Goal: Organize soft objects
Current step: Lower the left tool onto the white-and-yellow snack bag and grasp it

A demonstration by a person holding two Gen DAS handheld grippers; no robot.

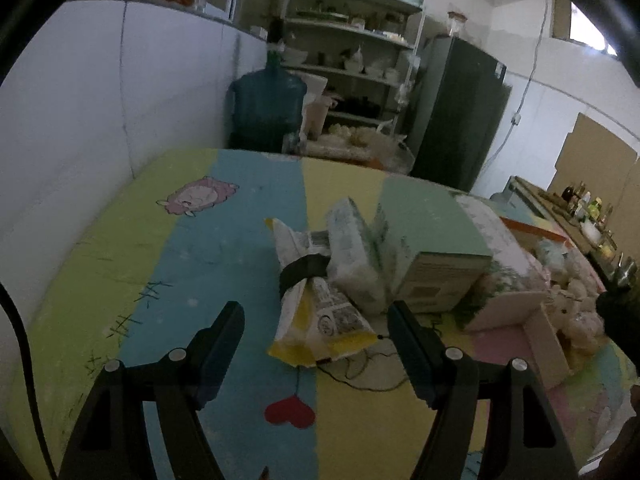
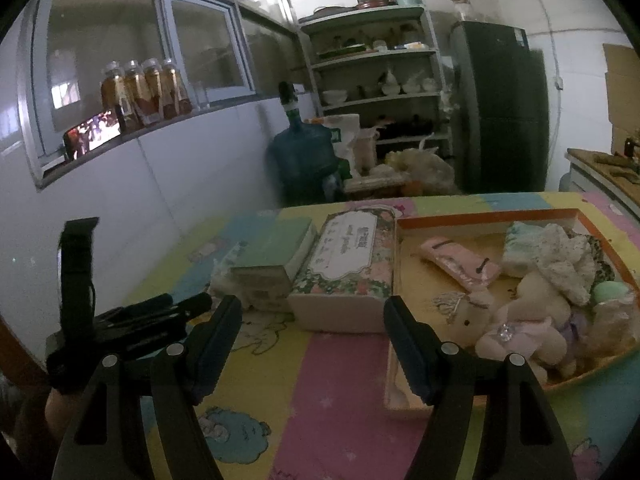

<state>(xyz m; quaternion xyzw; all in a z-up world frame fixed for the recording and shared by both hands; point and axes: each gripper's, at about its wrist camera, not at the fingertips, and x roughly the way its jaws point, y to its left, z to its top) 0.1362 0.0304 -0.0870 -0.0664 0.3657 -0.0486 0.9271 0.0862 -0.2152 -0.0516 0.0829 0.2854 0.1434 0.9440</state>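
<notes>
My left gripper (image 1: pixel 314 316) is open and tilted down over the colourful mat. A yellow and white bag (image 1: pixel 320 312) with a black band lies just beyond its fingertips, not touched. Behind the bag a white and green soft packet (image 1: pixel 356 256) leans on a green box (image 1: pixel 436 276). My right gripper (image 2: pixel 313 312) is open with nothing in it, facing a floral tissue box (image 2: pixel 344 264). To its right an orange-rimmed tray (image 2: pixel 480 216) holds a plush toy (image 2: pixel 520 320), a pink pouch (image 2: pixel 460 264) and white knitted cloth (image 2: pixel 560 256).
The white wall runs along the mat's left edge (image 1: pixel 100 140). Past the far edge stand a blue water jug (image 1: pixel 268 96), shelves (image 1: pixel 352 52) and a dark fridge (image 1: pixel 456 112). In the right wrist view the left gripper (image 2: pixel 184 304) sits at the left.
</notes>
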